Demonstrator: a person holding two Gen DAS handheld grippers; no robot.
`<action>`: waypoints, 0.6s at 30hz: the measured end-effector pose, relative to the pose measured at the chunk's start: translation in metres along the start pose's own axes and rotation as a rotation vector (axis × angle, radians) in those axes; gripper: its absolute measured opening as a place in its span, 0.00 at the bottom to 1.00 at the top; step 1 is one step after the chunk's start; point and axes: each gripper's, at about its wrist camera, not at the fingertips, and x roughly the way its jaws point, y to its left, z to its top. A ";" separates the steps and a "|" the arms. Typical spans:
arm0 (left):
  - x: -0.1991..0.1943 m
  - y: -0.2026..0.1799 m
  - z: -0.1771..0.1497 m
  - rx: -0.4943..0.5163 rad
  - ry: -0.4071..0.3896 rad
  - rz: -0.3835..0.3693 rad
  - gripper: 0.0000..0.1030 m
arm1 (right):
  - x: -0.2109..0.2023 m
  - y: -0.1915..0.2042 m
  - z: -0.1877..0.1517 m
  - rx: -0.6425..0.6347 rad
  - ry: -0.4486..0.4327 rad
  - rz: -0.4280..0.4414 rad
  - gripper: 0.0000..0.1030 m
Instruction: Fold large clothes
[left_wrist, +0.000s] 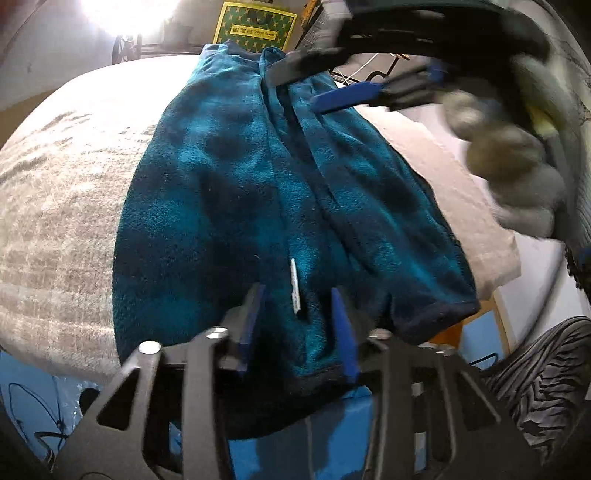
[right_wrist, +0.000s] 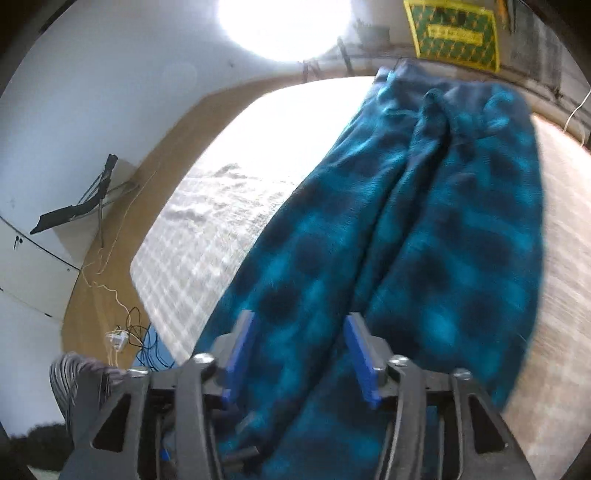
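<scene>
1. The fleece garment (left_wrist: 236, 192) – teal with dark blotches, thick and fuzzy – looks soft and limp with some bulk. I judge it light for its size, not slippery and not fragile; it should crease loosely rather than sharply.
2. It lies lengthwise on the bed (left_wrist: 55, 206), already doubled along its length, its near hem (left_wrist: 436, 310) at the bed's near edge and its far end by the far edge.
3. Best holds, as I judge it, are the dark-bound near hem and its corners, where the layers bunch and give the pads something firm. A small white zip pull (left_wrist: 295, 291) sits just above the near hem – better avoided.
4. The left gripper (left_wrist: 299, 332) has its blue pads drawn in around a fold of the near hem; it looks pinched there.
5. The right gripper (right_wrist: 299, 354) hangs above the cloth, pads apart and holding nothing.
6. The bed's cover is a pale checked blanket, slightly rough, so the fleece may cling. Beyond are a white wall (right_wrist: 92, 110), wooden floor (right_wrist: 99, 295), loose cables (right_wrist: 125, 336) and a green-and-yellow box (left_wrist: 255, 27) at the far side.
</scene>
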 end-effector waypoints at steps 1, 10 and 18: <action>0.001 0.002 0.001 -0.016 0.004 -0.020 0.08 | 0.012 -0.001 0.008 0.007 0.015 -0.023 0.56; -0.034 -0.017 0.008 0.011 -0.052 -0.120 0.03 | 0.056 -0.007 0.019 0.019 0.068 -0.119 0.04; 0.001 -0.020 -0.004 0.050 0.039 -0.116 0.03 | 0.061 -0.028 -0.001 0.037 0.043 -0.125 0.05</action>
